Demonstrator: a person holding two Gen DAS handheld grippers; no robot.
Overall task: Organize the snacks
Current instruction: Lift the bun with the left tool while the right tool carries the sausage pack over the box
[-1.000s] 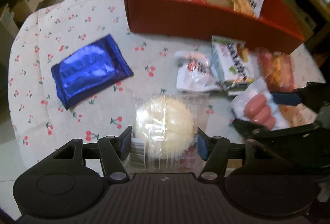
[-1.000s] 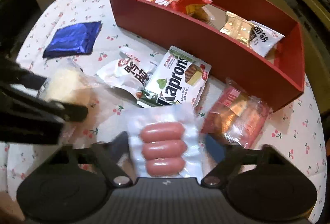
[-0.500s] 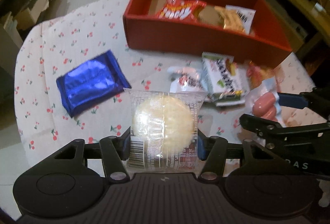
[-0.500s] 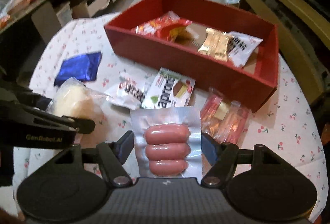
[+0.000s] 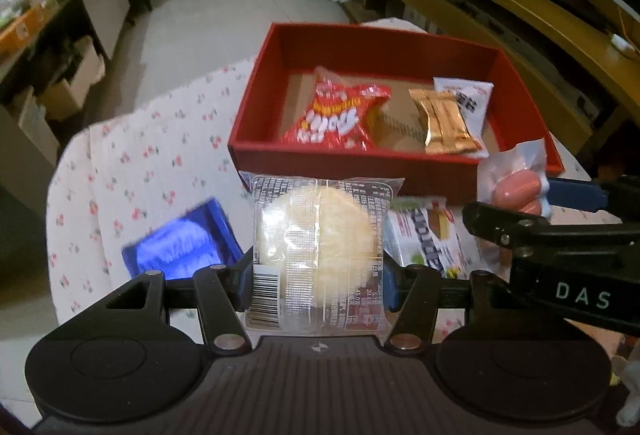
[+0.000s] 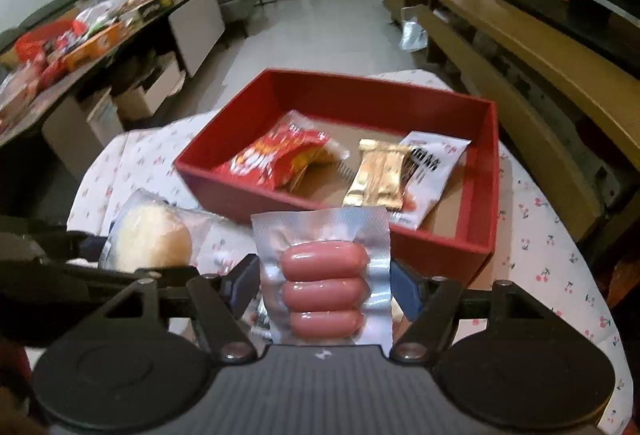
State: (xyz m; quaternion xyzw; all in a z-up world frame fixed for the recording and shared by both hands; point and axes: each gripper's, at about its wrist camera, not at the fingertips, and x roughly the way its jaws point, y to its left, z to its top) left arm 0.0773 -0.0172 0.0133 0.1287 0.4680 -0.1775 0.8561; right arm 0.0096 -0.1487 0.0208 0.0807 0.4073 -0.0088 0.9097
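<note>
1. Left wrist view: my left gripper point(image 5: 318, 283) has its jaws clamped on either side of a round pale cake in a clear printed wrapper point(image 5: 320, 251), which stands upright between them, lifted off the bench.
2. Below and left of that wrapper, a shiny blue packet point(image 5: 180, 249) lies flat on the cherry-print cloth point(image 5: 160, 139) that covers the bench.
3. Farther off sits the red box point(image 5: 352, 167). Inside it are a red crinkly snack bag point(image 5: 340, 115) at the left, a gold wrapped bar point(image 5: 444, 123) to its right, and a white sachet point(image 5: 468, 97) partly under the gold bar at the far right.
4. Just right of the cake, a white and green wafer pack point(image 5: 424, 239) lies on the cloth near the box's front wall; its print is blurred.
5. At the right edge my right gripper's black arm crosses the view, with a sausage pack poking up by the box's near right corner.
6. Right wrist view: my right gripper point(image 6: 324, 289) has its jaws closed on a vacuum pack of three pink sausages point(image 6: 324, 283), held upright above the bench, in front of the box's near wall.
7. To the left in this view the cake shows again, gripped in my left tool, near the sausage pack but apart from it.
</note>
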